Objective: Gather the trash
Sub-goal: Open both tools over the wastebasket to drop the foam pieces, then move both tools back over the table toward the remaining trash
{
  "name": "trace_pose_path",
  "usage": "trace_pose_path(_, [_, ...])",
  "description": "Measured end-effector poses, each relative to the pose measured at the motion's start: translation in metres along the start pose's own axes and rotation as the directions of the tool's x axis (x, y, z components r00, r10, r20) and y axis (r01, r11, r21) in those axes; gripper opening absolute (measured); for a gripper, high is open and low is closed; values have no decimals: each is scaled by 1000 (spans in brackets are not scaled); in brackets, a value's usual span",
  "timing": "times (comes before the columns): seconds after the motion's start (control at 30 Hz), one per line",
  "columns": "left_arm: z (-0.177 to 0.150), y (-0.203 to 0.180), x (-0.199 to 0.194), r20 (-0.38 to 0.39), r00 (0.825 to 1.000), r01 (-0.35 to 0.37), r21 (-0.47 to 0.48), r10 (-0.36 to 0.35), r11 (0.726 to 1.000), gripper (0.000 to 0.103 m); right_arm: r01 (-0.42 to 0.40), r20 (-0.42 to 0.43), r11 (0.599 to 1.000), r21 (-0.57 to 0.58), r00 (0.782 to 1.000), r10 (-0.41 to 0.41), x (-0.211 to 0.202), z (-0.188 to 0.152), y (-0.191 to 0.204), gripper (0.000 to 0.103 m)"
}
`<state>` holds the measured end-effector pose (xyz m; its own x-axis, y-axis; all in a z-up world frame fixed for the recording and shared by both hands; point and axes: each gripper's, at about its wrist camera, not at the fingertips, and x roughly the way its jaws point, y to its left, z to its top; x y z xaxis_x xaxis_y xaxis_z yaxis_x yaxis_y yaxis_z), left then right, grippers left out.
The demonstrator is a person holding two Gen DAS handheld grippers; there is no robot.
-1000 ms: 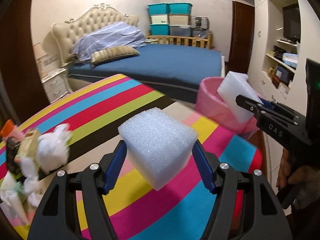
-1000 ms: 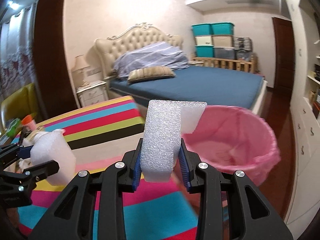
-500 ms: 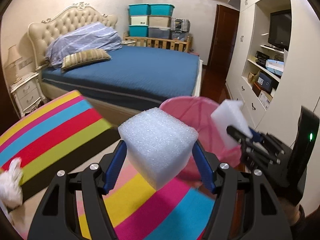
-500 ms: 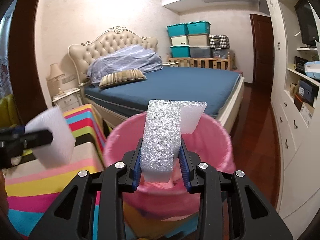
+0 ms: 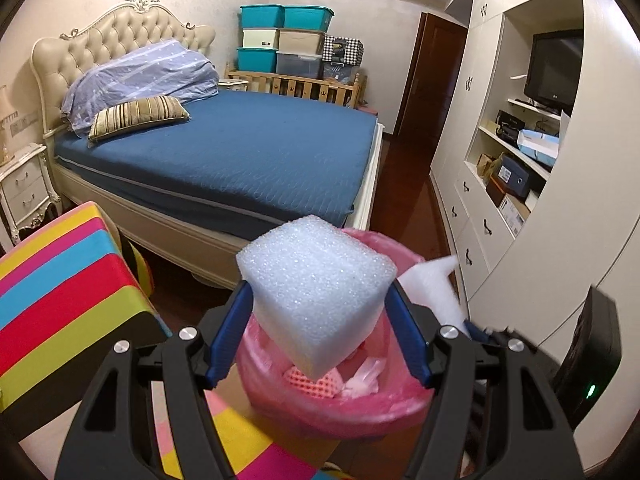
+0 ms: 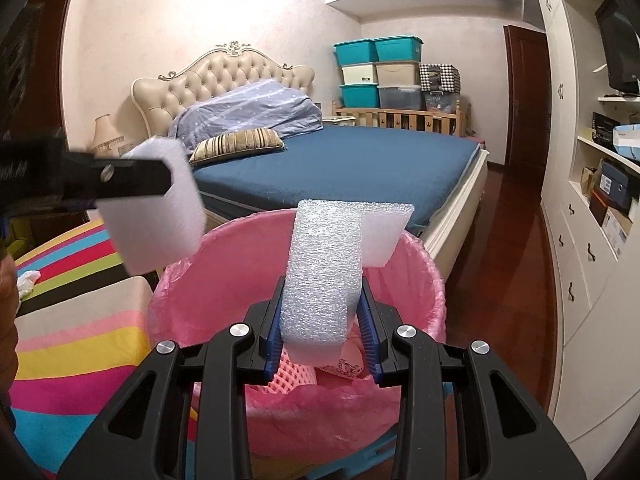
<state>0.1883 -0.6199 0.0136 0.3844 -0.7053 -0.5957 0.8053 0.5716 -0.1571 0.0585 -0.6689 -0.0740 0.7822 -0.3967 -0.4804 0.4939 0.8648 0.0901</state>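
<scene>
A white cube-shaped foam block and a flat white foam slab hang over the pink-lined round bin (pink scraps already inside).

Bin before bed; striped table left of bin; shelving right.

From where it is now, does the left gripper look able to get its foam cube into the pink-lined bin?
Probably yes. The left gripper holds the foam cube right over the pink-lined bin; its open mouth lies directly below, unobstructed.
</scene>
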Motion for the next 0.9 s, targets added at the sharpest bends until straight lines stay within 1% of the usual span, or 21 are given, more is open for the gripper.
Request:
trace_pose_path(0.1, [4,0,7,-14,1000,12,-7,-13,1000,68,-18,-9,1000,-14,1000,17,8,2,7,34])
trace_pose_path(0.13, [6,-1,10,-13,1000,11,-11,-11,1000,68,-19,-13,1000,-16,1000,19,10,2,7,36])
trace_pose_path(0.17, [7,-1,11,-8,1000,12,-18,-12,1000,71,-19,-17,1000,-16,1000,19,12,3,7,45])
trace_pose_path(0.2, [7,0,12,-7,1000,13,-24,-14,1000,78,-16,-18,1000,-11,1000,16,13,2,6,53])
trace_pose_path(0.23, [9,2,12,-3,1000,7,-32,-7,999,83,-15,-15,1000,-4,1000,15,12,1,5,68])
trace_pose_path(0.27, [7,7,8,5,1000,0,-38,0,999,85,-16,-12,1000,1,1000,16,8,-1,7,71])
trace_pose_path(0.37, [1,21,-6,24,999,-22,-46,23,999,87,-8,-11,1000,8,1000,8,3,-4,4,71])
trace_pose_path(0.43, [-3,34,-16,26,998,-49,-57,51,997,94,-2,-8,1000,16,1000,2,-2,-6,2,71])
trace_pose_path(0.5, [-10,45,-28,34,996,-82,-61,85,995,98,-3,-3,999,33,1000,3,-9,-8,0,71])
trace_pose_path(0.53, [-17,52,-38,45,992,-111,-61,114,992,98,-6,0,999,39,1000,6,-12,-9,0,72])
trace_pose_path(0.57, [-21,56,-44,50,991,-125,-58,128,990,98,-8,0,999,42,1000,8,-14,-9,1,75])
trace_pose_path(0.67, [-42,73,-69,50,982,-181,-32,183,983,98,-26,-1,998,49,1000,27,-20,-13,6,76])
trace_pose_path(0.8, [-76,98,-106,55,964,-261,-4,260,965,98,-62,-16,996,65,998,63,-21,-18,24,79])
trace_pose_path(0.9, [-101,117,-133,46,954,-295,-29,296,955,98,-90,-31,994,56,995,92,-20,-19,47,80])
